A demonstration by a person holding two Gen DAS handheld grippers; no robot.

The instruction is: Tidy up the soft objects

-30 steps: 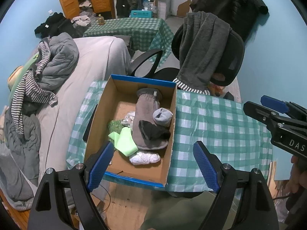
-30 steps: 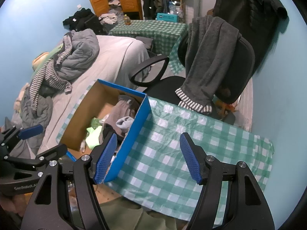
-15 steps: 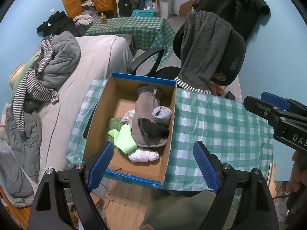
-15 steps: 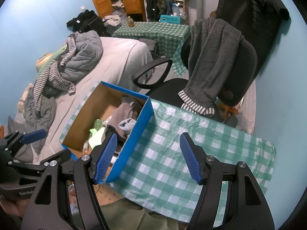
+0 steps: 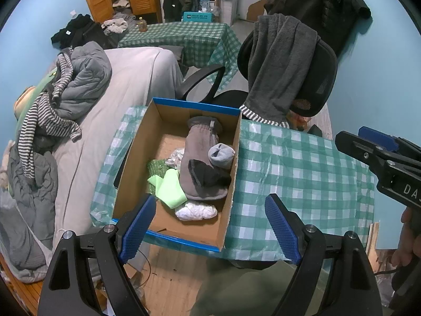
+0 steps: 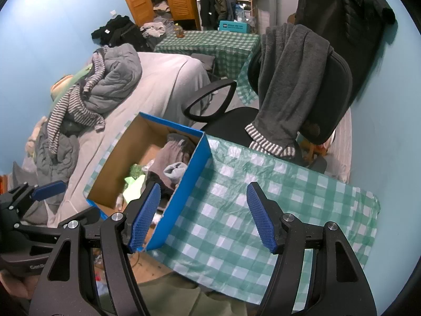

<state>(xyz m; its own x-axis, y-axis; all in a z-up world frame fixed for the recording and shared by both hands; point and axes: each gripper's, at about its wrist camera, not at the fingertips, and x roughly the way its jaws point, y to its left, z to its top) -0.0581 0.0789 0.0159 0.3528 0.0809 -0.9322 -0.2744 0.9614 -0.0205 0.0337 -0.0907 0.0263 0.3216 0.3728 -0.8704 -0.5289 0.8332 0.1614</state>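
Left gripper (image 5: 210,226): fingers spread wide, nothing between them, held above the near end of the cardboard box (image 5: 131,163). Right gripper (image 6: 202,214): also wide open, gripping nothing, over the checked tablecloth (image 6: 276,210) just right of the box's blue side. Inside the box, piled toward its right wall: a long grey mitten (image 5: 200,152), a rolled grey sock (image 5: 221,155), a dark sock (image 5: 210,176), a light-green cloth (image 5: 168,189), a white bundle (image 5: 196,210). Behind the table, an office chair (image 5: 318,79) draped with a grey towel (image 5: 276,63).

Blue-rimmed box (image 5: 168,131), green-checked tablecloth (image 5: 302,173)
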